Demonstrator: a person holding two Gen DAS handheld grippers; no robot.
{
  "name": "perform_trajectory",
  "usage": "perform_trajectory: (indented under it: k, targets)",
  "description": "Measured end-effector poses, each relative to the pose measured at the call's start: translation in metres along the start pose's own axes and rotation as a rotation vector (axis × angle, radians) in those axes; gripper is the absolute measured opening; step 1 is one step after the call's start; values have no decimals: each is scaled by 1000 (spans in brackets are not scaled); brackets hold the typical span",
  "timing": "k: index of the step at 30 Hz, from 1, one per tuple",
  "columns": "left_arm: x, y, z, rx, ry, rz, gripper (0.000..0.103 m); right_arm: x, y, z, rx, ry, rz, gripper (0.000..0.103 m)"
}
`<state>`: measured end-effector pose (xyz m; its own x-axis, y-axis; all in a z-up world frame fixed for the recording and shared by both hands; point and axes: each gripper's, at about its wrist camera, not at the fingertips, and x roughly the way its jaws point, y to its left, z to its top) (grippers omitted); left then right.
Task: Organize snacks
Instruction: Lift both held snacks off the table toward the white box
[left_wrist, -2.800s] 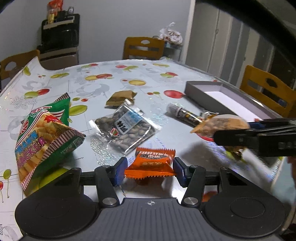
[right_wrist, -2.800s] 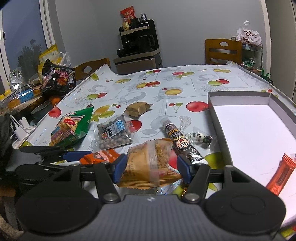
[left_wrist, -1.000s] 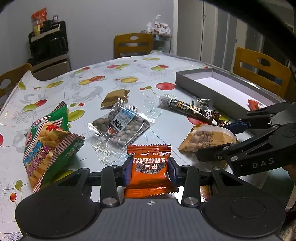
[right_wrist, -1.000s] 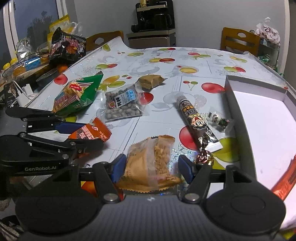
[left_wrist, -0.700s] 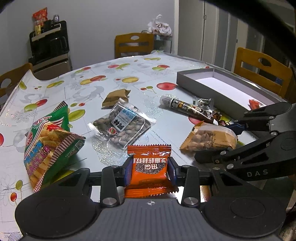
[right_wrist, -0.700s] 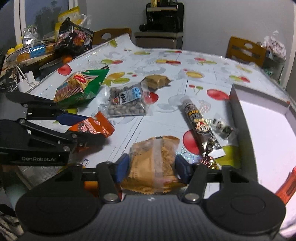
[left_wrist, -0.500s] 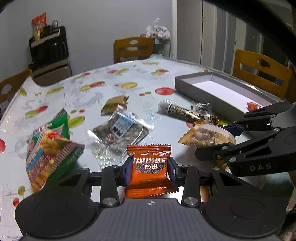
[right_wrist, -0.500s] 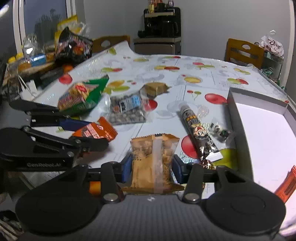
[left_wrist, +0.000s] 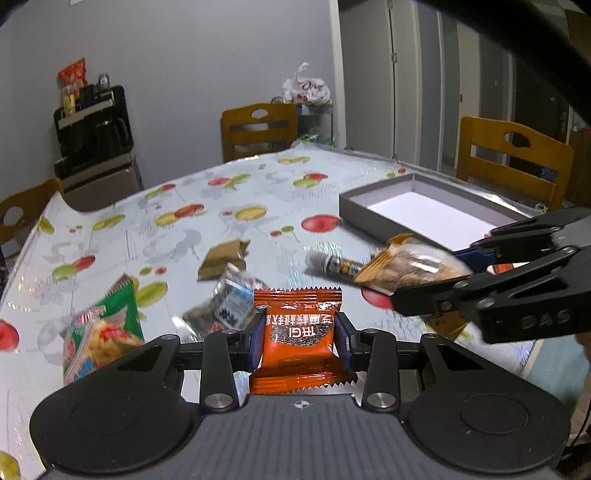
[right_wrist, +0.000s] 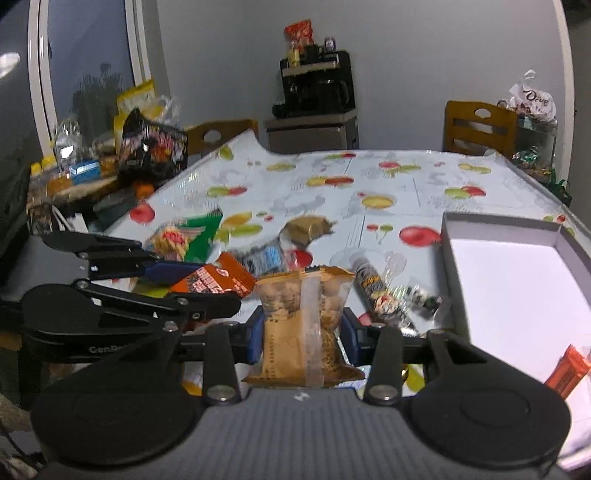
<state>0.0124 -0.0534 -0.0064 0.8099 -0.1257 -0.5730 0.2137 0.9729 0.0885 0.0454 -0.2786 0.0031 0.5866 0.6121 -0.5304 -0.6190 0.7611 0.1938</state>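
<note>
We hold the left gripper (left_wrist: 300, 334) clamped on an orange packet (left_wrist: 301, 336), pads pressing both packet sides, lifted above the table (left_wrist: 177, 229). We hold the right gripper (right_wrist: 303, 332) clamped on a tan nut bag (right_wrist: 303, 325), also off the table. The two grippers sit near each other, left of the grey box (right_wrist: 509, 291). The box holds one orange bar (right_wrist: 567, 369) at its near edge. On the table lie a green cracker bag (left_wrist: 99, 332), a clear bean pouch (left_wrist: 225, 306), a brown wrapper (left_wrist: 221, 258) and a candy tube (right_wrist: 373, 291) just beside the box.
</note>
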Motion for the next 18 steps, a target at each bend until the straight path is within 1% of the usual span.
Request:
perform_trajectory:
  k: [2, 6, 10, 11, 14, 15, 18]
  targets:
    - [1, 1, 8, -1, -13, 9, 40, -7, -3, 5, 15, -29, -2, 41]
    - [3, 5, 27, -15, -51, 0, 39, -21, -12, 15, 26, -75, -29, 41]
    - [6, -3, 48, 33, -91, -4, 39, -33, -22, 23, 22, -112, -76, 41]
    - [7, -7, 53, 42, -100, -11, 39, -37, -25, 25, 26, -121, -84, 41]
    - [9, -8, 72, -9, -118, -92, 39, -48, -34, 32, 44, -155, -109, 41]
    - [10, -10, 77, -13, -127, -100, 39, -52, -37, 33, 47, -165, -118, 41]
    - [14, -20, 91, 13, -159, -90, 39, -64, -45, 38, 48, -194, -145, 41]
